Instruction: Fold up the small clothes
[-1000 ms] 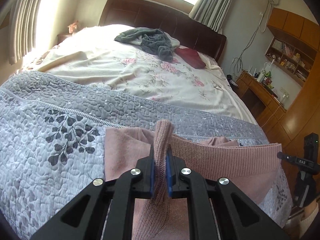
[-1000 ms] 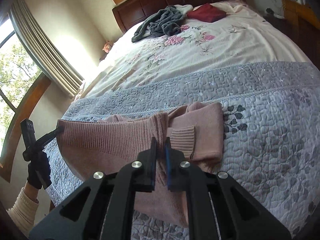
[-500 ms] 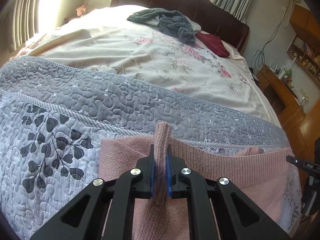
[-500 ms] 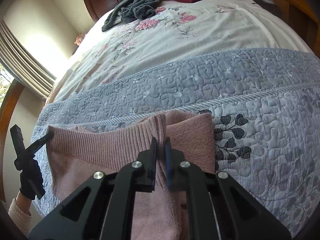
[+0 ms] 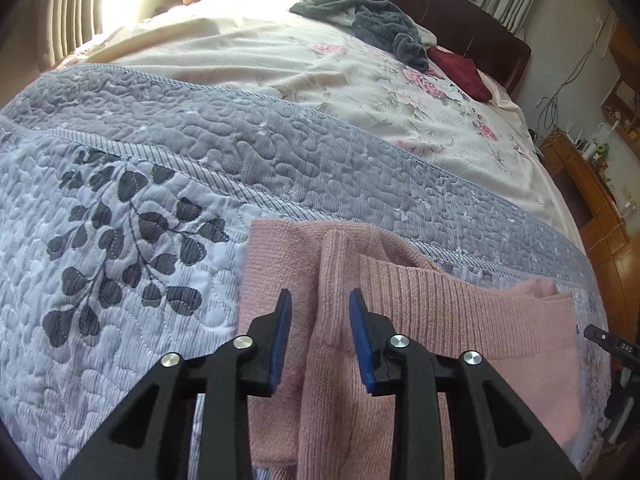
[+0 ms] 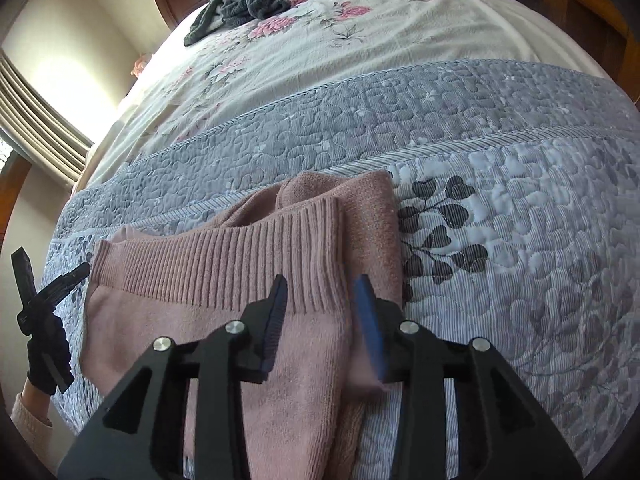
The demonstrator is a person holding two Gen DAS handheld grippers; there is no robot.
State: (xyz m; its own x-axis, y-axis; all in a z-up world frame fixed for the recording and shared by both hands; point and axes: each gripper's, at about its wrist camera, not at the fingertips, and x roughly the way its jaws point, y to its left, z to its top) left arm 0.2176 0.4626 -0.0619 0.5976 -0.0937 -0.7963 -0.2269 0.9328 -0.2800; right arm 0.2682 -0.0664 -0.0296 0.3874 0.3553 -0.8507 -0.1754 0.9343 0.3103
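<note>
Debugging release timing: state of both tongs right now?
Left tongs: open, straddling a pink sweater ridge, gripping nothing.
Right tongs: open, over the sweater's ribbed hem, gripping nothing.

A pink knitted sweater [image 5: 460,320] lies folded on the grey quilted bedspread [image 5: 200,152], near the foot of the bed. Its wide ribbed hem band [image 6: 224,264] runs across the top layer, over smoother knit below. At one end a raised ridge of fabric [image 5: 336,264] stands up from the fold; a folded-under part shows past the hem.
</note>
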